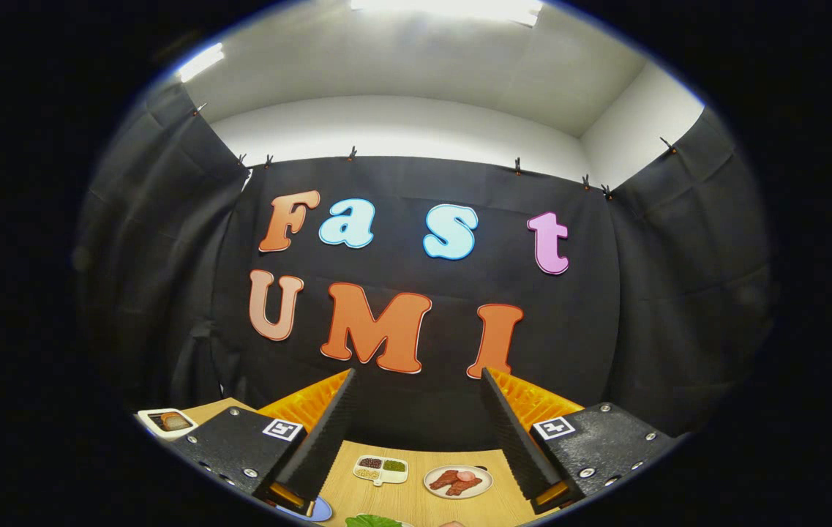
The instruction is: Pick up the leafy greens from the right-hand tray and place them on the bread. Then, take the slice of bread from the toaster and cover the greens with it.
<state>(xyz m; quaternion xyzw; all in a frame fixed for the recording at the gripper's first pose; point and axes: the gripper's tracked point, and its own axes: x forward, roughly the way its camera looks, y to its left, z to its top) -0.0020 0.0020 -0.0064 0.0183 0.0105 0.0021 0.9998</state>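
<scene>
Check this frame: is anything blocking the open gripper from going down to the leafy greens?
Nothing visible does. The gripper is open and held high above the wooden table, its fingers empty. The leafy greens lie below, between the fingers; the divided dish and the plate of meat sit beyond them, not in the path.

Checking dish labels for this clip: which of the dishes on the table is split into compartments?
The small white tray between the hand-held gripper's open fingers, left of the round plate of meat. It has separate sections; the plate is undivided.
</scene>
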